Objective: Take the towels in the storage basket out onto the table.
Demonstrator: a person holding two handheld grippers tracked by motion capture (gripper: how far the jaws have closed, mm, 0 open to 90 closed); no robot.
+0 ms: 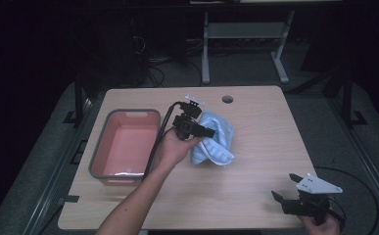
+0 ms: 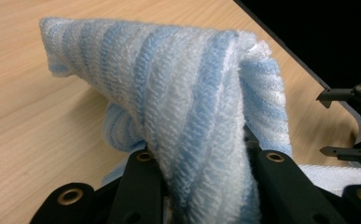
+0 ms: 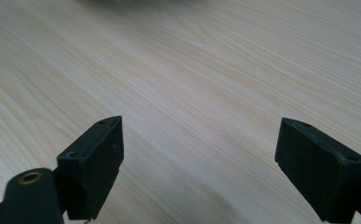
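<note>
While seen from above pinched in the left gripper point(image 1: 204, 131) mid-table, just right of the pink tub point(image 1: 127, 145), lay the striped towel point(image 1: 216, 139); bunched between closed jaws in the left gripper view point(image 2: 187, 140); gaped wide and unladen near the front edge, far off, the right gripper point(image 3: 199, 163).

Place: dim lab or workshop.
Evidence: bare wooden worktable point(image 1: 255, 161) with cable hole point(image 1: 227, 99); beyond the grippers, floor cables point(image 1: 153, 68) and metal stand point(image 1: 246, 34).

The fingertips of the left gripper point(image 2: 201, 186) are buried in the striped towel point(image 2: 178, 102), whose lower folds are cut off.
</note>
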